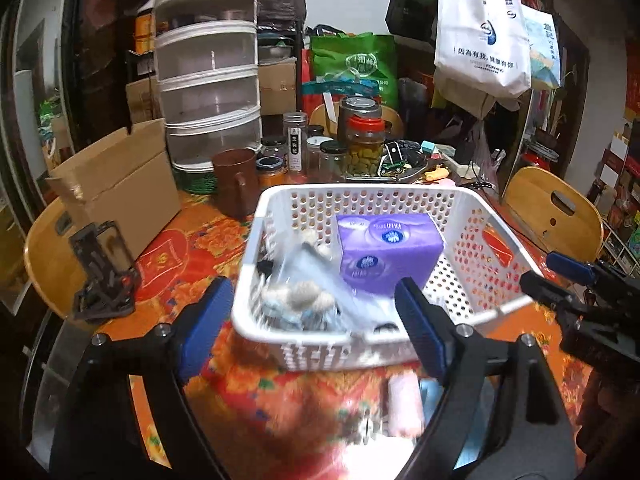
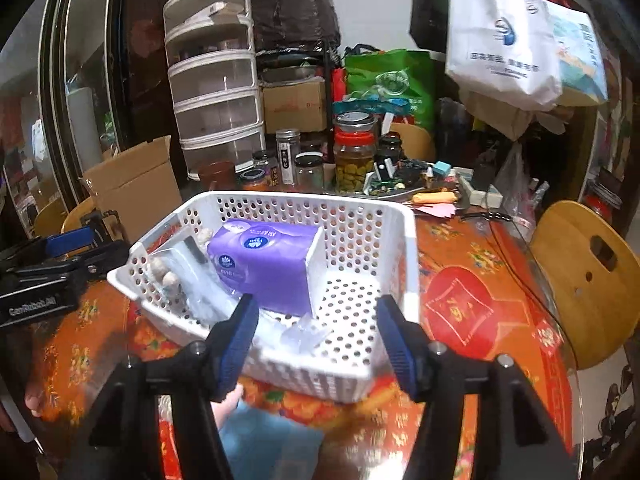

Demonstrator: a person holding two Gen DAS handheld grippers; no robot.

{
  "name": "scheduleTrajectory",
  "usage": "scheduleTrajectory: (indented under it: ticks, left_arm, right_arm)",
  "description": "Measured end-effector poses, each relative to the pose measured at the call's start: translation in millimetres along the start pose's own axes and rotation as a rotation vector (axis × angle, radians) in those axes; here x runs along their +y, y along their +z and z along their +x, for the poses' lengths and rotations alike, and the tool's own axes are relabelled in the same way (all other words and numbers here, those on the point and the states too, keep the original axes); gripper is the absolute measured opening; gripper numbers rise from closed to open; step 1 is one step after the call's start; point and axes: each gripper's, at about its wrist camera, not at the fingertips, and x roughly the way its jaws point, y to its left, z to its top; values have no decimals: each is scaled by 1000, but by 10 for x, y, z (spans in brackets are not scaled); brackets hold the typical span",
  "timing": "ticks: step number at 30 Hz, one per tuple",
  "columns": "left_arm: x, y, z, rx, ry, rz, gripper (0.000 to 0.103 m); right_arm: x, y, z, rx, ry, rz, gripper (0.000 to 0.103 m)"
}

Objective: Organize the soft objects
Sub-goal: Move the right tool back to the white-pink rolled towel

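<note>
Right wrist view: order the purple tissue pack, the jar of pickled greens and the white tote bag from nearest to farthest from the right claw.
From the right claw, which stands open over the white basket's near rim:
1. Purple tissue pack, inside the basket, just ahead and left.
2. Jar of pickled greens, on the table behind the basket.
3. White tote bag, hanging high at upper right.

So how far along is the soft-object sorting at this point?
Done: the purple tissue pack and a clear bag of small plush items lie in the white basket. In hand: nothing; the left gripper and right gripper are open, empty. Left: a pink item and a blue one lie on the table before the basket.
</note>
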Motion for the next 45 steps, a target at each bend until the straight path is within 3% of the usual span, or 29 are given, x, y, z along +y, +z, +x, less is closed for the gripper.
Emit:
scheduleTrajectory:
  ticks: [9,21,28,36,45]
  left_arm:
    - [75,-632,-513,6,-13,-6,87]
    - [-140,-1302,66,154,-27,55,87]
    - [-235,-1397,386,224,-20,81,76]
    - [-169,-1341,457,221,-48,71,64]
    - [184,-1306,464,204,6,43,64]
  right_arm:
    - [159,-499,-428,-13,24,21,68]
    - [423,-979,-209,76,76,51,68]
    - [355,-986,-160,84,68,74,68]
    - [532,-978,35,115,76,55,68]
    - [863,-974,278,162,96,-3,68]
